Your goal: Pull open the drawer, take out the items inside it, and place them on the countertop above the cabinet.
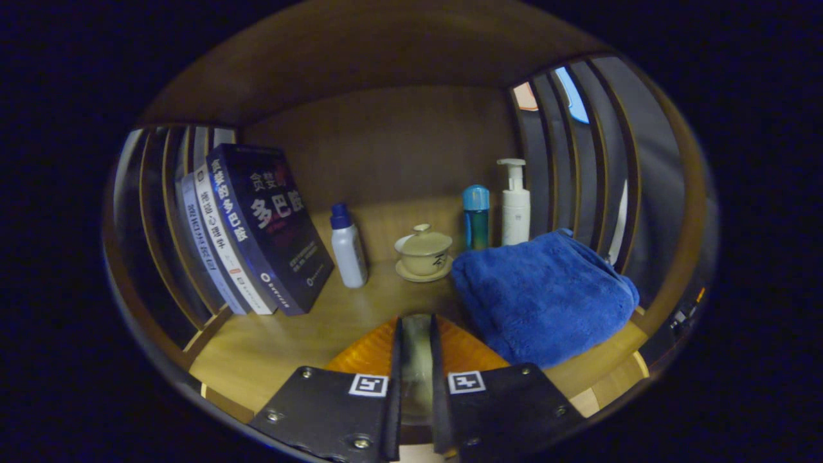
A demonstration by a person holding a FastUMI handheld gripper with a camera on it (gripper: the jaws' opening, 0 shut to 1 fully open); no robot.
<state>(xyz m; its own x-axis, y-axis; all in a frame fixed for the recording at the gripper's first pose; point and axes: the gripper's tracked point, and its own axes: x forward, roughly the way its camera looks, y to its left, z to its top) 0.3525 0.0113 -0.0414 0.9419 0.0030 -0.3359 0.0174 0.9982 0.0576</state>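
My gripper (416, 329) hovers low over the wooden countertop (276, 347), its two black fingers (393, 360) nearly together. An orange ribbed object (365, 355) spreads out on both sides of the fingers, and a pale edge of it sits in the narrow gap between them, so the fingers are shut on it. What kind of object it is, I cannot tell. It hangs just above the countertop's near part, left of a folded blue towel (546, 302). The drawer is out of sight.
Leaning books (257, 231) stand at the left. Beyond the fingers are a white bottle with a blue cap (348, 251), a lidded cream tea bowl on a saucer (423, 252), a teal bottle (476, 218) and a white pump bottle (515, 206). Slatted wooden side walls (598, 167) enclose the shelf.
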